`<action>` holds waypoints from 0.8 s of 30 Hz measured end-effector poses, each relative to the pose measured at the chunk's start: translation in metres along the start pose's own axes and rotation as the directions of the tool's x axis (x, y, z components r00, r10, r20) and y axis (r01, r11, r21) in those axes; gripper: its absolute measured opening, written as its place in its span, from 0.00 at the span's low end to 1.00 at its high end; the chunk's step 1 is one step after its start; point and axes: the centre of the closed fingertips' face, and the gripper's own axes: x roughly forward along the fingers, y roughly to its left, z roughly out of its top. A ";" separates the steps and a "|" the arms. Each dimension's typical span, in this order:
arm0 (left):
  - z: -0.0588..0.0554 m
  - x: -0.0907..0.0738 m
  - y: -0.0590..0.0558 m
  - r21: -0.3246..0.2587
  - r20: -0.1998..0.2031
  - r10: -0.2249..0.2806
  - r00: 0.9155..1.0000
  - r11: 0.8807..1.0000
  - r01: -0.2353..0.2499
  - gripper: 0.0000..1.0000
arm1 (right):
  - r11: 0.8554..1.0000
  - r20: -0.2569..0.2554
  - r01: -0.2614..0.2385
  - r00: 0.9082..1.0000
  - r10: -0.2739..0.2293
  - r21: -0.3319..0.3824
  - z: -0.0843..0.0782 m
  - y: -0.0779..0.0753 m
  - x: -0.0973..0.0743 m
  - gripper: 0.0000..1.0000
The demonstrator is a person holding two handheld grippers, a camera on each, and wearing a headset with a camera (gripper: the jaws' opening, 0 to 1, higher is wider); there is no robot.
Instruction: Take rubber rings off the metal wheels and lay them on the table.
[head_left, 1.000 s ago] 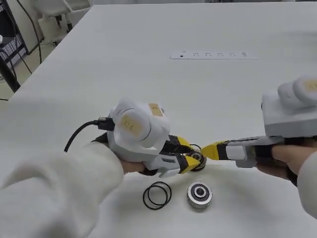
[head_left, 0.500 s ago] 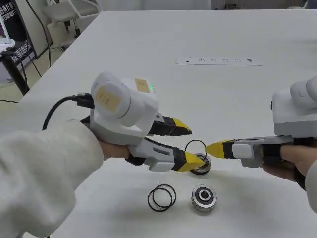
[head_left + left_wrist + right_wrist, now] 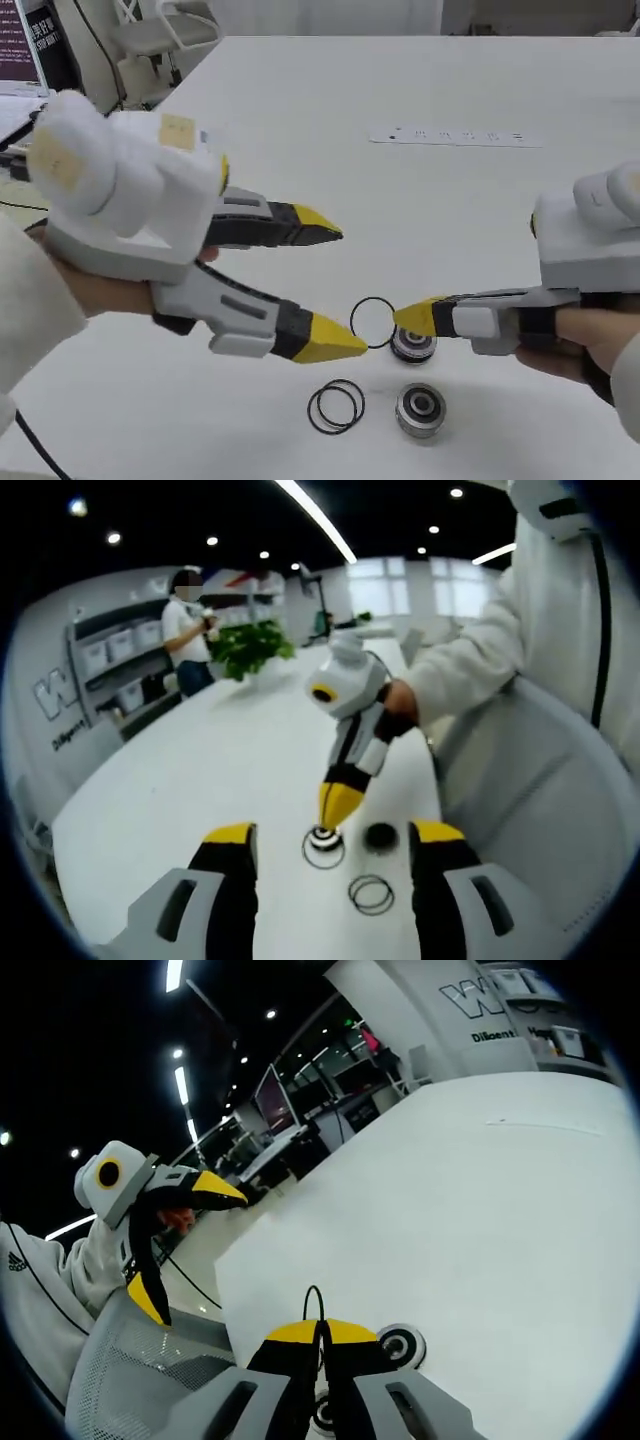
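Note:
My right gripper point(image 3: 402, 318) is shut on a thin black rubber ring point(image 3: 373, 322), which stands tilted just left of a metal wheel point(image 3: 414, 344) lying under the jaw tips. In the right gripper view the ring point(image 3: 313, 1305) rises as a loop from my shut gripper point(image 3: 322, 1333). My left gripper point(image 3: 345, 290) hovers to the left, open and holding nothing. A second wheel point(image 3: 420, 409) lies nearer me, with two loose rings point(image 3: 336, 406) beside it on the white table point(image 3: 300, 120). The left gripper view has the left gripper point(image 3: 332, 835) open toward the rings point(image 3: 370, 893) and wheel point(image 3: 380, 835).
A white power strip point(image 3: 455, 137) lies further back on the table. An office chair point(image 3: 160, 40) stands past the table's far left corner. A person point(image 3: 185, 625) stands by shelves and a plant point(image 3: 250, 645) in the background.
My left gripper has drawn back from the wheel, up and to the left, with its jaws spread wider. The right gripper keeps the ring pinched beside the wheel.

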 end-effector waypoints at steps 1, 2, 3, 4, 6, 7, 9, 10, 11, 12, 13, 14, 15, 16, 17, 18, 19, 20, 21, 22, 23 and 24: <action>-0.002 -0.005 0.000 -0.007 -0.002 0.009 1.000 1.000 -0.009 0.64 | 1.000 -0.007 -0.014 1.000 0.014 -0.002 -0.002 0.005 0.002 0.00; -0.005 -0.010 0.000 -0.017 -0.004 0.019 1.000 1.000 -0.020 0.66 | 1.000 -0.011 -0.023 1.000 0.023 -0.001 -0.003 0.007 0.004 0.00; -0.009 -0.017 -0.002 -0.027 -0.007 0.031 0.999 0.999 -0.032 0.67 | 0.999 -0.017 -0.032 0.999 0.032 -0.001 -0.004 0.010 0.006 0.00; -0.012 -0.022 -0.002 -0.034 -0.008 0.041 0.999 0.999 -0.042 0.69 | 0.999 -0.025 -0.039 0.999 0.038 -0.004 -0.005 0.012 0.008 0.00; -0.019 -0.032 -0.002 -0.058 -0.013 0.075 0.997 0.995 -0.075 0.71 | 0.999 -0.043 -0.050 0.998 0.049 -0.013 -0.009 0.016 0.011 0.00; -0.022 -0.035 -0.002 -0.069 -0.014 0.090 0.996 0.994 -0.090 0.71 | 0.998 -0.055 -0.060 0.997 0.059 -0.015 -0.012 0.019 0.013 0.00; -0.030 -0.043 -0.004 -0.100 -0.012 0.123 0.992 0.987 -0.124 0.70 | 0.997 -0.069 -0.069 0.995 0.068 -0.017 -0.017 0.023 0.016 0.00; -0.034 -0.047 -0.007 -0.120 -0.010 0.138 0.990 0.983 -0.138 0.71 | 0.997 -0.079 -0.073 0.994 0.071 -0.019 -0.019 0.024 0.018 0.00; -0.038 -0.049 -0.009 -0.132 -0.012 0.146 0.989 0.980 -0.147 0.71 | 0.997 -0.089 -0.078 0.993 0.075 -0.022 -0.022 0.026 0.019 0.00; -0.043 -0.052 -0.012 -0.149 -0.020 0.157 0.987 0.976 -0.158 0.72 | 0.996 -0.100 -0.082 0.992 0.079 -0.026 -0.025 0.027 0.020 0.00; -0.046 -0.053 -0.014 -0.156 -0.026 0.165 0.986 0.974 -0.167 0.72 | 0.996 -0.107 -0.085 0.991 0.082 -0.027 -0.027 0.028 0.022 0.00; -0.052 -0.055 -0.017 -0.167 -0.040 0.177 0.983 0.969 -0.181 0.73 | 0.996 -0.116 -0.089 0.990 0.086 -0.027 -0.029 0.028 0.023 0.00; -0.057 -0.056 -0.019 -0.173 -0.050 0.184 0.982 0.966 -0.190 0.74 | 0.995 -0.122 -0.092 0.989 0.088 -0.026 -0.030 0.028 0.024 0.00; -0.059 -0.057 -0.020 -0.177 -0.054 0.192 0.980 0.964 -0.199 0.75 | 0.995 -0.127 -0.095 0.988 0.091 -0.026 -0.031 0.029 0.025 0.00; -0.062 -0.059 -0.021 -0.191 -0.054 0.204 0.977 0.959 -0.211 0.75 | 0.995 -0.132 -0.098 0.987 0.094 -0.026 -0.033 0.030 0.026 0.00; -0.064 -0.059 -0.023 -0.207 -0.053 0.208 0.977 0.954 -0.214 0.75 | 0.994 -0.139 -0.102 0.985 0.097 -0.027 -0.035 0.031 0.027 0.00; -0.067 -0.060 -0.025 -0.226 -0.052 0.211 0.976 0.950 -0.217 0.75 | 0.994 -0.147 -0.104 0.984 0.098 -0.028 -0.037 0.032 0.028 0.00; -0.068 -0.060 -0.026 -0.230 -0.052 0.214 0.975 0.948 -0.220 0.74 | 0.994 -0.157 -0.104 0.983 0.097 -0.033 -0.040 0.033 0.029 0.00; -0.070 -0.060 -0.027 -0.234 -0.055 0.221 0.974 0.945 -0.228 0.74 | 0.994 -0.164 -0.103 0.982 0.096 -0.036 -0.042 0.033 0.030 0.00; -0.071 -0.060 -0.027 -0.237 -0.057 0.226 0.972 0.943 -0.233 0.74 | 0.994 -0.174 -0.101 0.980 0.092 -0.040 -0.044 0.031 0.031 0.00; -0.072 -0.060 -0.027 -0.241 -0.061 0.231 0.971 0.941 -0.239 0.74 | 0.994 -0.178 -0.097 0.980 0.088 -0.042 -0.046 0.030 0.032 0.00; -0.073 -0.060 -0.028 -0.243 -0.061 0.234 0.970 0.939 -0.242 0.74 | 0.995 -0.183 -0.090 0.980 0.081 -0.044 -0.047 0.028 0.032 0.00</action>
